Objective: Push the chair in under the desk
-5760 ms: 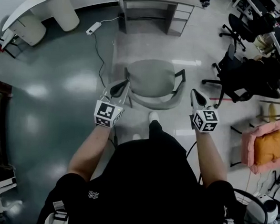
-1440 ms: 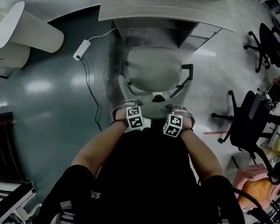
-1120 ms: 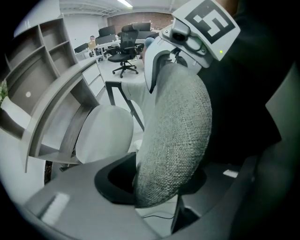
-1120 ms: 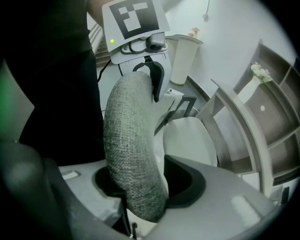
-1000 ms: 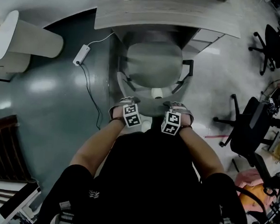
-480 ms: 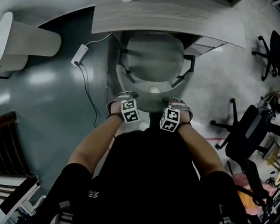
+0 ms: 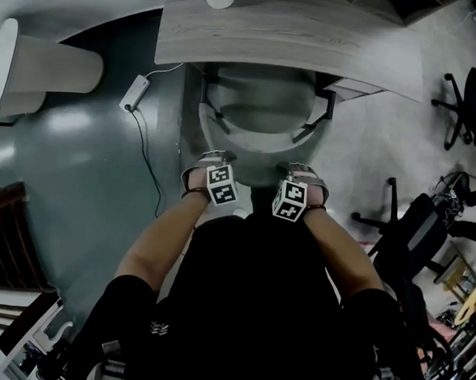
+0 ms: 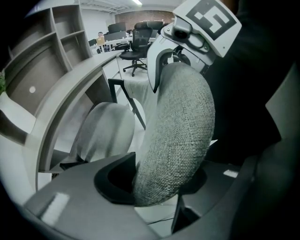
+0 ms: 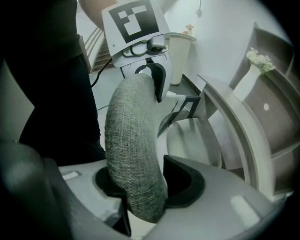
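Observation:
The grey fabric office chair (image 7: 259, 118) stands with the front of its seat under the wooden desk (image 7: 289, 34); its black armrests show at the desk's edge. My left gripper (image 7: 210, 160) and right gripper (image 7: 304, 173) sit side by side on the top of the curved backrest (image 7: 256, 166). In the left gripper view the backrest (image 8: 178, 136) fills the gap of the left gripper (image 8: 157, 187), and both pads press on it. The right gripper view shows the same padded backrest (image 9: 133, 150) clamped in the right gripper (image 9: 150, 187). Each gripper view has the other gripper farther along the backrest.
A white power strip (image 7: 131, 99) with its cable lies on the floor left of the chair. A white rounded counter (image 7: 44, 62) stands at far left. Drawers (image 7: 355, 86) sit under the desk's right end. Black office chairs (image 7: 414, 230) stand to the right.
The chair has rolled forward and more of its seat is hidden under the desk top. Both grippers moved with it, still clamped on the backrest.

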Demonstrator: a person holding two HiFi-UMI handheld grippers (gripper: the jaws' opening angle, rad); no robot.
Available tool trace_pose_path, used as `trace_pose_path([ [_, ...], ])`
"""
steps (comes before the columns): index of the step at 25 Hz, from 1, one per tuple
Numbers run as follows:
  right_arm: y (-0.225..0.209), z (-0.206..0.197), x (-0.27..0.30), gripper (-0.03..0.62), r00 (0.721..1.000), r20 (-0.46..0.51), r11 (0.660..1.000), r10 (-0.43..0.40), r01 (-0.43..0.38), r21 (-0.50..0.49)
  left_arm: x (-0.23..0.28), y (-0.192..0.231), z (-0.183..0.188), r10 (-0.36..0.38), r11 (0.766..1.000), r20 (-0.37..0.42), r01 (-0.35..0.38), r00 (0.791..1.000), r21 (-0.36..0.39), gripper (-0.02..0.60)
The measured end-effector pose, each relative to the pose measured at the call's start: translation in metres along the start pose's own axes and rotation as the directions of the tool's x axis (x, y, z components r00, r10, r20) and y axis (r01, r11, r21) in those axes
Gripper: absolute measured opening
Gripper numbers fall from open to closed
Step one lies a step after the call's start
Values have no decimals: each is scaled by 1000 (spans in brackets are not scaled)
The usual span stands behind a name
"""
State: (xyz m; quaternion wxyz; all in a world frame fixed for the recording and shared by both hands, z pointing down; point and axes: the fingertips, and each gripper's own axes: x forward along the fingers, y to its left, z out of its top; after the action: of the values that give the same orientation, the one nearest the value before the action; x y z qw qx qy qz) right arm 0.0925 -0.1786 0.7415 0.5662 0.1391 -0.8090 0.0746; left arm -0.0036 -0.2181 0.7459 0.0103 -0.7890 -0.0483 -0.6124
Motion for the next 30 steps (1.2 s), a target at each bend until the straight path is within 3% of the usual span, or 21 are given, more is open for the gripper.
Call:
trace_pose_path([
  [30,-119,3,10,173,1000,23,999,-17,18,-48,4,119,18,56,997,-5,-56,998,-59,221],
])
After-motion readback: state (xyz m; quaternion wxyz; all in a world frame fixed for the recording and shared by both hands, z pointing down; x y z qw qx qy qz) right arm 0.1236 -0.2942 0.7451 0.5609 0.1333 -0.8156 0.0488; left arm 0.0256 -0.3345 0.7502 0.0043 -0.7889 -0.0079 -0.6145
